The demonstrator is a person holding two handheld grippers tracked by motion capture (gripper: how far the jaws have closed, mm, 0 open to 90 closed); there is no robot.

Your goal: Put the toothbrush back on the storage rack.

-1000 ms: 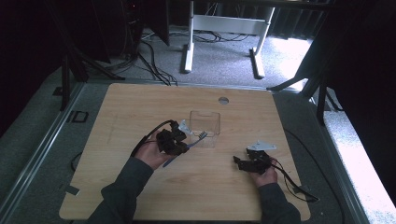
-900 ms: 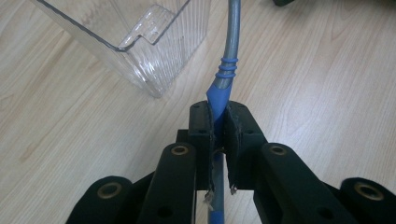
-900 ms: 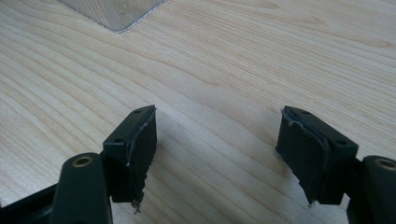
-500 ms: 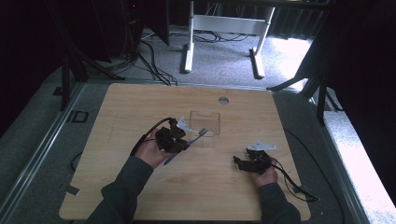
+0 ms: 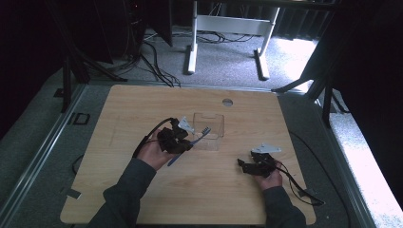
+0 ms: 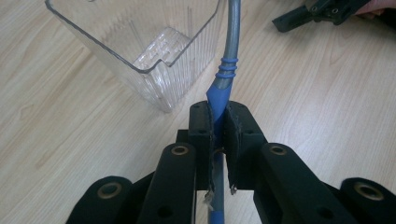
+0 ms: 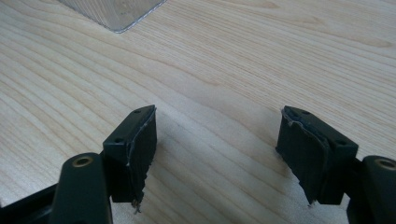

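Observation:
A blue and grey toothbrush is clamped by its handle in my left gripper, which is shut on it. In the high view the toothbrush slants up to the right, its bristled head over the near left side of a clear plastic bin. The left gripper sits just left of the bin. The bin stands upright and nothing lies in it. My right gripper rests low at the right of the table, jaws wide open over bare wood.
A round cable hole sits near the table's far edge. Cables trail from both grippers, one running off the right edge. In the left gripper view the right gripper shows far off. A white desk frame stands on the floor beyond.
My left gripper has shifted slightly right and forward, bringing the toothbrush head closer over the bin. The right gripper has stayed put.

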